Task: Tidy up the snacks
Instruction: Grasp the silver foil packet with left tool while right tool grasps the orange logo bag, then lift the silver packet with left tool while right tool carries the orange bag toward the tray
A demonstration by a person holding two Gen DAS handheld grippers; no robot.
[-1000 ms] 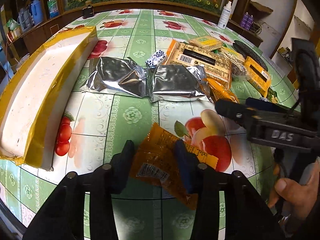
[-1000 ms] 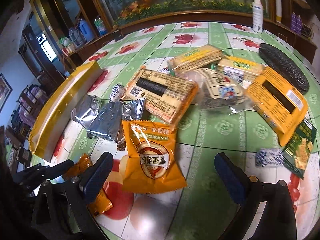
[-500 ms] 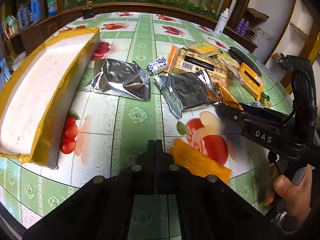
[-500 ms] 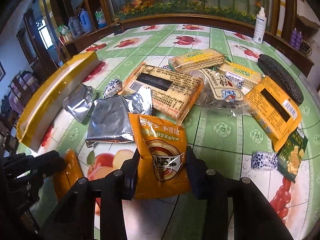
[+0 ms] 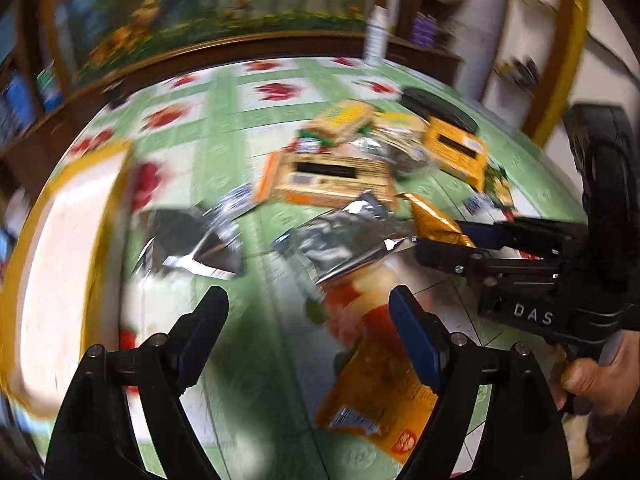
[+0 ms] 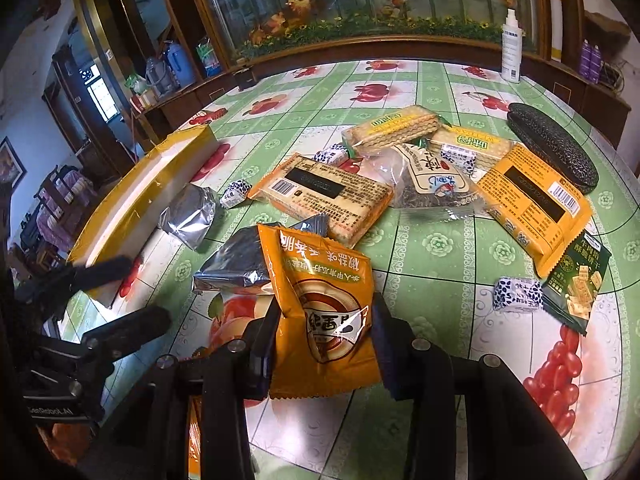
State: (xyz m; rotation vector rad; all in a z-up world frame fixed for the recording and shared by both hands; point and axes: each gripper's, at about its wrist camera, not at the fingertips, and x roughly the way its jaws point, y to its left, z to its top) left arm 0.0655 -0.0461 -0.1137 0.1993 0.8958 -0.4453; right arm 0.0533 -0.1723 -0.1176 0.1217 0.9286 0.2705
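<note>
My right gripper (image 6: 326, 320) is shut on a large orange snack packet (image 6: 320, 292) and holds it just above the fruit-print tablecloth (image 6: 432, 248). The same gripper (image 5: 460, 248) shows at the right of the blurred left wrist view, the packet (image 5: 432, 220) sticking out of it. My left gripper (image 5: 308, 308) is opening, with nothing between its jaws. A small orange packet (image 5: 380, 392) lies on the table under its right finger. In the right wrist view the left gripper (image 6: 128, 296) stands at the far left.
A long white foam box with yellow tape (image 6: 148, 196) lies at the left. Two silver foil packets (image 6: 188, 212) (image 6: 236, 264), several biscuit packs (image 6: 328, 196), small wrapped sweets (image 6: 516, 292), a black case (image 6: 552, 148) and a spray bottle (image 6: 512, 48) are on the table.
The right gripper went from wide open to shut on the large orange packet and lifted it slightly. The left gripper shut fully, then opened wide and rolled; the small orange packet lies loose beside it.
</note>
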